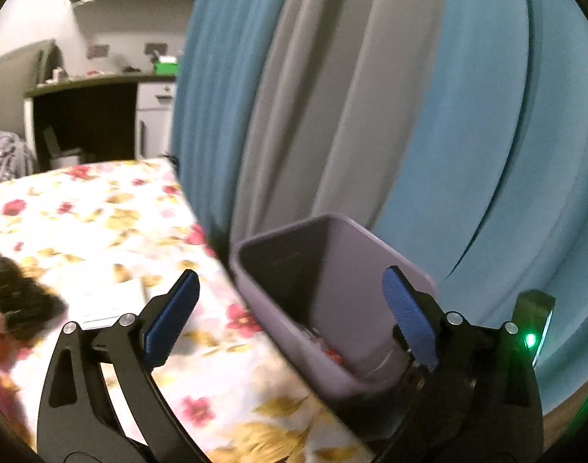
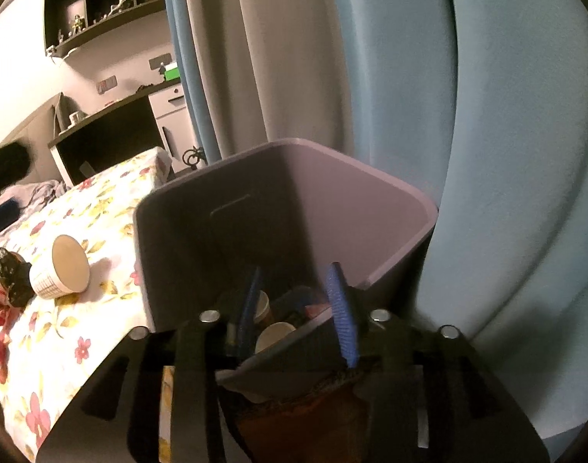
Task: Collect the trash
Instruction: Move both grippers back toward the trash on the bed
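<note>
A lilac plastic bin (image 2: 352,208) stands beside a bed with a flowered sheet (image 2: 58,332); it holds paper cups (image 2: 272,333) and other scraps. It also shows in the left wrist view (image 1: 344,270). My right gripper (image 2: 296,308) is open and empty over the bin's near rim. My left gripper (image 1: 290,316) is open and empty, straddling the bed edge and the bin's left wall. On the sheet lie a paper cup on its side (image 2: 62,268) and a black crumpled wrapper (image 2: 10,276), the wrapper blurred in the left wrist view (image 1: 20,301).
Blue and grey curtains (image 2: 409,77) hang right behind the bin. A white paper (image 1: 108,301) lies on the sheet near my left finger. A dark desk (image 2: 108,139) and wall shelves (image 2: 101,4) stand at the back left.
</note>
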